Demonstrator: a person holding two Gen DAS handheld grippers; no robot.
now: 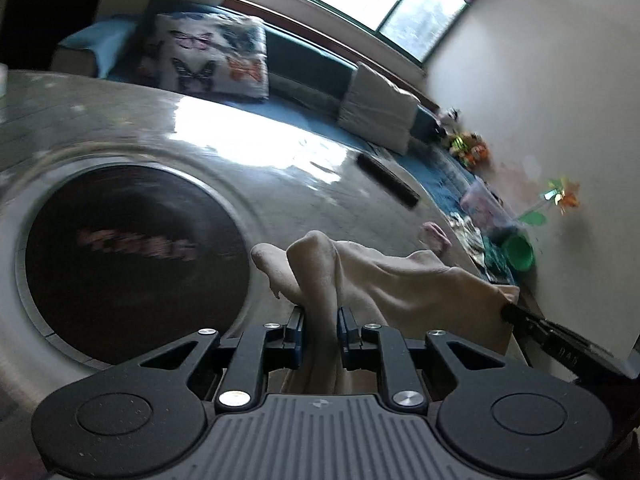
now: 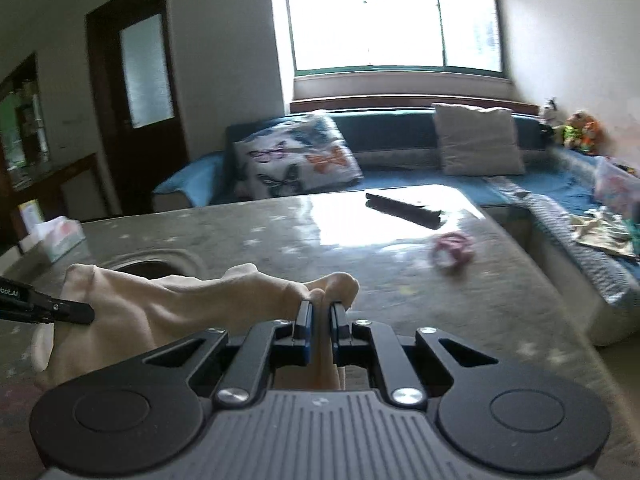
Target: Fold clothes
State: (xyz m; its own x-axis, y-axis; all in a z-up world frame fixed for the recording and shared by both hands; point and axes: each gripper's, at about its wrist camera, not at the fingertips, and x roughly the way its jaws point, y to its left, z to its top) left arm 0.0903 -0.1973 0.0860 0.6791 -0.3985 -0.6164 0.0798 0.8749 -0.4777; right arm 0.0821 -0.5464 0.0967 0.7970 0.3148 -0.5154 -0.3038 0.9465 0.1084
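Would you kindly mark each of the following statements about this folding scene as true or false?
1. Both grippers are shut on the cream garment. True: the left gripper and the right gripper each pinch a bunch of it.
2. The black remote lies on the sofa. False: it lies on the table.
3. A butterfly cushion sits on the sofa. True.
4. The pink hair tie is held by the right gripper. False: it lies on the table, apart from both grippers.
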